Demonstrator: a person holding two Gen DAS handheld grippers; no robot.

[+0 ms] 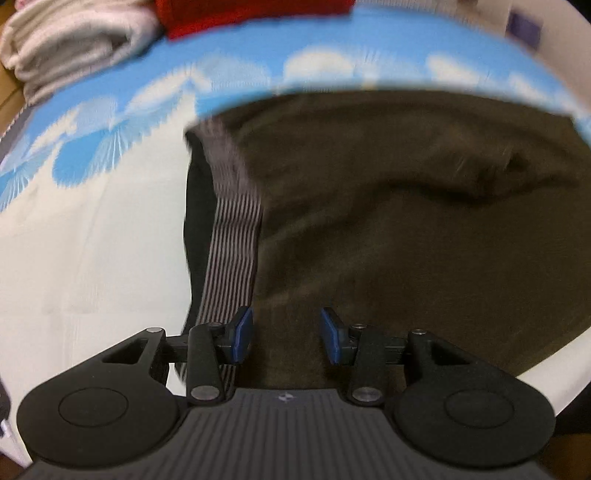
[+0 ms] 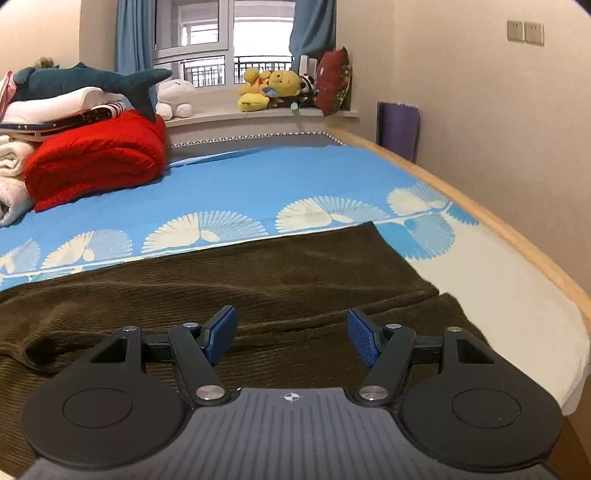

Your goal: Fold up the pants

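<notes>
Red blanket, plush shark, perhaps towels, on bedsheet.

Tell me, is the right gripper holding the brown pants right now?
No, the right gripper has its jaws apart and empty above the brown pants, which lie flat on the bed.

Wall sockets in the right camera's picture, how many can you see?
2, side by side high on the wall, upper right: one socket, the other socket just right of it. More may lie outside the picture.

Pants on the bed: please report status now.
Left gripper open, empty. Right gripper open, empty. Pants flat on bed, wrinkled. Nothing in the way.
</notes>
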